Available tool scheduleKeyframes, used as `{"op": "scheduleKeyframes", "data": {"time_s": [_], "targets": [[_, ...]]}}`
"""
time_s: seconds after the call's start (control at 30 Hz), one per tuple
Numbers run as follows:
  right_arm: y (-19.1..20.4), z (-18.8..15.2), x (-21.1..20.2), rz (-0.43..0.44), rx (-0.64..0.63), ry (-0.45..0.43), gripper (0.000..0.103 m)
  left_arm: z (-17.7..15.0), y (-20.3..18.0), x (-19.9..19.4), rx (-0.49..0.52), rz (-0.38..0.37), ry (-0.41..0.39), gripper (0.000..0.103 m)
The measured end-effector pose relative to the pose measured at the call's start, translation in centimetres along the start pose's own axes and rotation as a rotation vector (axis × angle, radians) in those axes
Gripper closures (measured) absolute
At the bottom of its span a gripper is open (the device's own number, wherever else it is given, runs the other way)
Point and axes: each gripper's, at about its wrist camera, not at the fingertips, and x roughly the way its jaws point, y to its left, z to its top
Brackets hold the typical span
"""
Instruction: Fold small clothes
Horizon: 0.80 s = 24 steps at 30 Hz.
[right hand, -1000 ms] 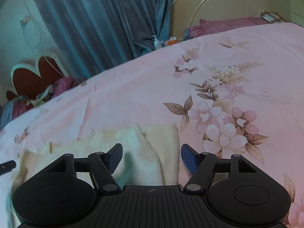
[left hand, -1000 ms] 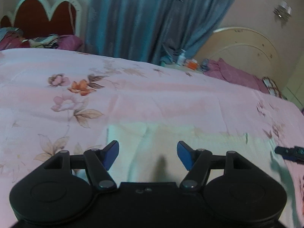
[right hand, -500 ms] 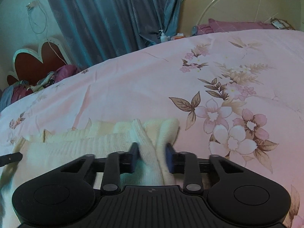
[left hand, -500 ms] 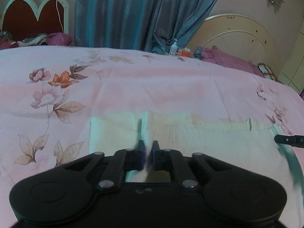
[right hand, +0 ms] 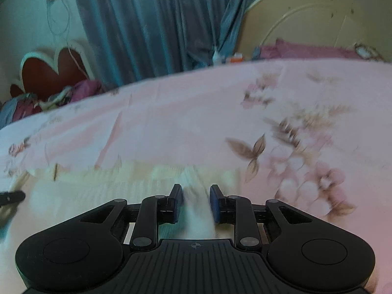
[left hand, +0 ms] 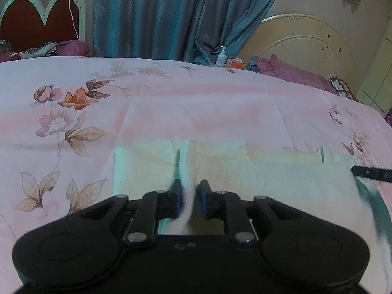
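A small cream knit garment (left hand: 257,176) lies spread across the pink floral bedsheet (left hand: 171,103). My left gripper (left hand: 190,191) is shut on a pinched ridge of the garment near its left end. My right gripper (right hand: 194,196) is shut on a fold of the same garment (right hand: 98,191) near its right end. The right wrist view is blurred by motion. The tip of the right gripper (left hand: 370,173) shows at the right edge of the left wrist view, and the left gripper's tip (right hand: 11,197) shows at the left edge of the right wrist view.
Blue curtains (left hand: 171,17) hang behind the bed. A red heart-shaped headboard (left hand: 41,22) with piled purple bedding stands at the far left. A cream round headboard (left hand: 306,46), purple bedding and small bottles (left hand: 221,58) are at the far right.
Both grippers went from open above the garment to shut on folds of it. The cloth has been pulled up slightly between the fingers, and the right view has moved.
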Motion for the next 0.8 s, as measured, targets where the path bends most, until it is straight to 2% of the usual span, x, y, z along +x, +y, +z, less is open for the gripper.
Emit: {"op": "scheduleKeyframes", "data": {"time_s": [0.07, 0.1, 0.13, 0.3, 0.47, 0.57, 0.67, 0.8], "targets": [[0.0, 0.0, 0.0, -0.002, 0.004, -0.001, 0.080, -0.1, 0.1, -0.1, 0.002, -0.002, -0.015, 0.094], [-0.1, 0.1, 0.0, 0.008, 0.014, -0.001, 0.100, -0.1, 0.2, -0.2, 0.002, -0.005, -0.024, 0.096], [-0.2, 0.3, -0.1, 0.018, 0.023, 0.001, 0.101, -0.2, 0.3, -0.3, -0.003, -0.007, -0.035, 0.098], [-0.2, 0.9, -1.4, 0.028, 0.047, -0.076, 0.101, 0.1, 0.5, -1.6, -0.038, 0.007, -0.130, 0.100], [0.4, 1.7, -1.1, 0.006, 0.059, -0.119, 0.101, 0.8, 0.3, -1.4, -0.058, 0.036, -0.173, 0.100], [-0.1, 1.8, 0.0, -0.012, 0.095, -0.107, 0.101, 0.6, 0.8, -0.6, -0.098, 0.065, -0.168, 0.100], [-0.3, 1.1, 1.7, -0.035, 0.092, -0.049, 0.101, -0.2, 0.7, 0.6, -0.065, 0.086, -0.110, 0.099], [-0.2, 0.9, 1.6, -0.048, 0.067, -0.060, 0.101, -0.3, 0.5, 0.4, -0.035, 0.109, -0.100, 0.089]]}}
